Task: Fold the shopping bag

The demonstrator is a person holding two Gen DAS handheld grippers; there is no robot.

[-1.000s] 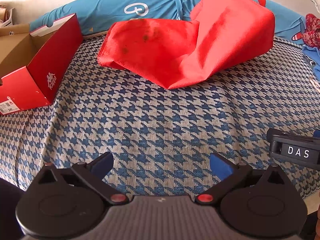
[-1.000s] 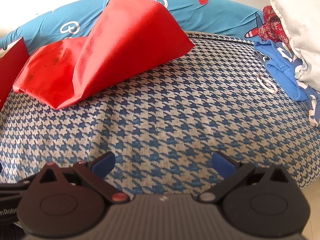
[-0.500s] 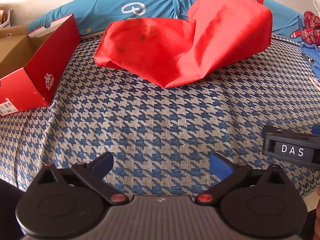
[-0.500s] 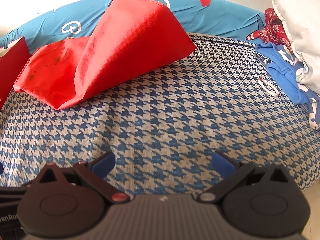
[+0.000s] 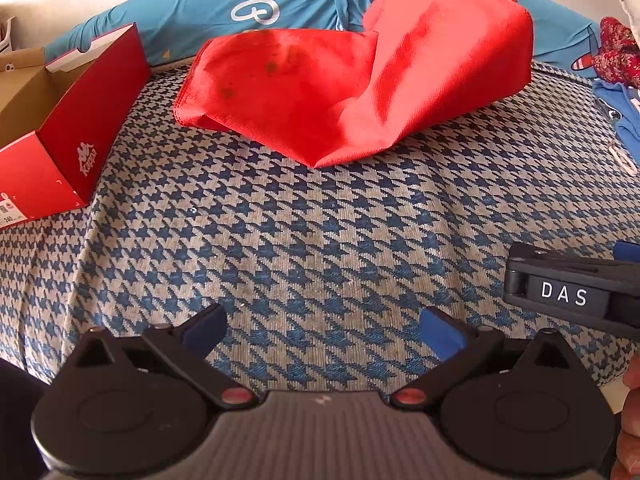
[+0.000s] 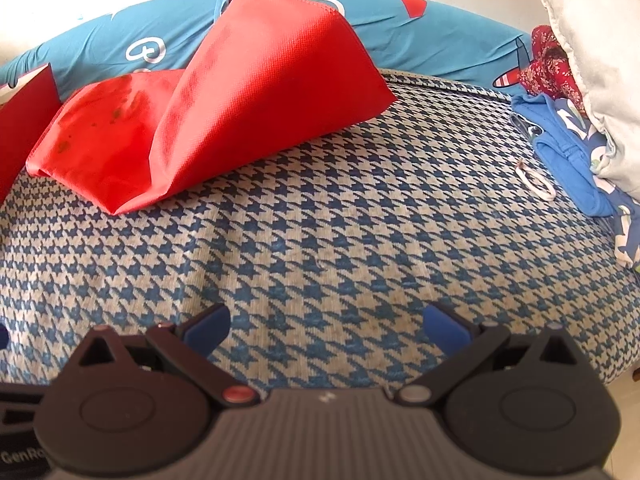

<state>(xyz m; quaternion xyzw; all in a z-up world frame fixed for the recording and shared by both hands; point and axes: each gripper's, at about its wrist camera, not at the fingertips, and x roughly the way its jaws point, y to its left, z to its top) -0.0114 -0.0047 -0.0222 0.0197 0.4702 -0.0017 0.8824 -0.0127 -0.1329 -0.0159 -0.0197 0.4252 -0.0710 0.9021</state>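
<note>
A red fabric shopping bag (image 5: 352, 84) lies crumpled at the far side of a blue and white houndstooth bed cover (image 5: 320, 232). Its right part stands up in a puffed peak (image 6: 276, 64), its left part lies flatter with dark stains. My left gripper (image 5: 322, 332) is open over the near part of the cover, well short of the bag, with nothing between its blue pads. My right gripper (image 6: 326, 328) is open too, also empty and far from the bag. The right gripper's black body (image 5: 572, 288) shows at the right edge of the left wrist view.
An open red shoe box (image 5: 72, 128) sits left of the bag. A long blue printed pillow (image 6: 420, 36) runs behind the bag. Blue clothes (image 6: 568, 160), a white loop (image 6: 536, 180), a red patterned cloth (image 6: 552, 64) and a pale cushion (image 6: 592, 60) crowd the right side.
Both grippers have crept slightly forward toward the bag, which now looks a little larger and lower in both views. Both stay open and the bag has not moved.
</note>
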